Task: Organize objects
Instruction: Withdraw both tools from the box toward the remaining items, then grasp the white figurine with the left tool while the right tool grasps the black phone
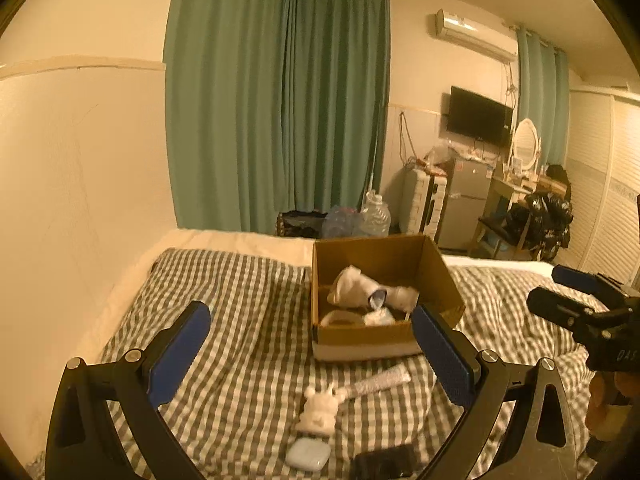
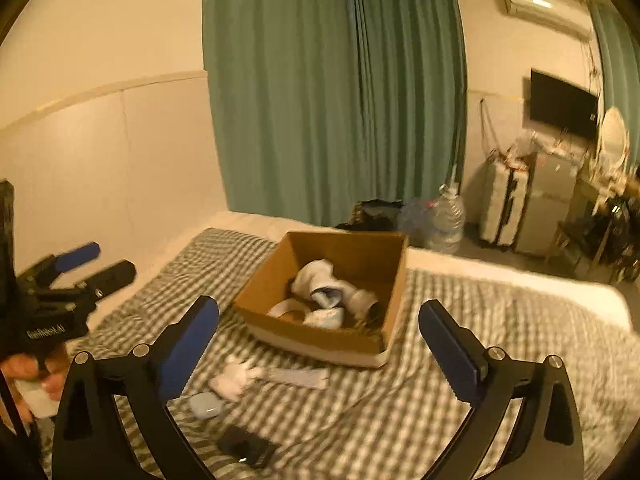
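Your left gripper (image 1: 308, 354) had its fingers wide and empty, as did your right gripper (image 2: 320, 350). The white bunny figurine (image 1: 318, 410) lay on the checked bed (image 1: 240, 304), just ahead of the left fingers, nearer your left. Beside it lay a ribbed white tube (image 1: 380, 382), its long axis angled toward the cardboard box (image 1: 360, 340). A smooth earbud case (image 1: 308, 455) sat nearest.

Warm dim light. Cream walls (image 1: 80, 140); green curtains (image 1: 280, 112). Bed with checked cover (image 1: 240, 300). Far wall: air conditioner (image 1: 474, 34), black TV (image 1: 478, 118), small fridge (image 1: 466, 200), oval mirror (image 1: 525, 142).
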### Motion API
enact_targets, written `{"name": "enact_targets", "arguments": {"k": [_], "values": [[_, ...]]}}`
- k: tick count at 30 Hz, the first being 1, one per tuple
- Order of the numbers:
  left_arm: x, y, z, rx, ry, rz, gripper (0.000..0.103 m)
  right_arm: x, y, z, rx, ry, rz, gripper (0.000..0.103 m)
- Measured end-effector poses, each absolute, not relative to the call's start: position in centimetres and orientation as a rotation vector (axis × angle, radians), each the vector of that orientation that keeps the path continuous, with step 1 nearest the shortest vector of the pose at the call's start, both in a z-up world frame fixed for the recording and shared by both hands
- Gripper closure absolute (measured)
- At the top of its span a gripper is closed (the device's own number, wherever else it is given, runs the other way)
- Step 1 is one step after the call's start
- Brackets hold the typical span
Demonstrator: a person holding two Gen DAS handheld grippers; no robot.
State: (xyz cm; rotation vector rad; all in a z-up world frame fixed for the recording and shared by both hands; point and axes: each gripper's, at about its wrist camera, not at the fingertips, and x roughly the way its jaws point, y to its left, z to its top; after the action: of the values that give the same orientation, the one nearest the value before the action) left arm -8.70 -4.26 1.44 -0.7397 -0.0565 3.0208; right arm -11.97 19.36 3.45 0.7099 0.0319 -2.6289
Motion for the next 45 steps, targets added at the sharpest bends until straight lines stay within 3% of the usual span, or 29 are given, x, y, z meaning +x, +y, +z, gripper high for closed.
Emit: {"name": "enact_targets", "arguments": {"k": [14, 20, 26, 30, 41, 43, 45], "values": [[-12.8, -5.0, -7.5, -1.048, -0.077, 2.955, 0.001, -12.2, 16.2, -6.2, 0.996, 0.048, -2.513, 0.007], [-15.5, -4.9, -12.3, -1.278, -0.102, 2.813, 0.016, -12.5, 14.3, -10.5, 1.142, 0.003, -2.460, 0.009], [-17.2, -4.2, -14.4, -1.386, -0.106, 2.709, 0.016, -13.1, 13.0, -13.9, 1.255, -0.059, -2.405, 0.010], [-19.1, -3.5, -17.4, -1.566, -0.087, 2.623, 0.037, -13.8, 12.3, -15.4, 1.322, -0.038, -2.395, 0.010], [-20.6, -2.6, -20.7, -1.732, -0.080, 2.508, 0.038, -13.5, 10.4, -18.7, 1.454, 0.062, -2.334, 0.013], [-20.3, -2.9, -20.5, -1.719, -0.108, 2.534, 0.053, -13.5, 10.6, -19.0, 1.446, 0.042, -2.333, 0.014], [-20.0, -3.1, -20.1, -1.698, -0.131, 2.543, 0.053, -13.4, 10.8, -19.2, 1.446, 0.027, -2.332, 0.015]]}}
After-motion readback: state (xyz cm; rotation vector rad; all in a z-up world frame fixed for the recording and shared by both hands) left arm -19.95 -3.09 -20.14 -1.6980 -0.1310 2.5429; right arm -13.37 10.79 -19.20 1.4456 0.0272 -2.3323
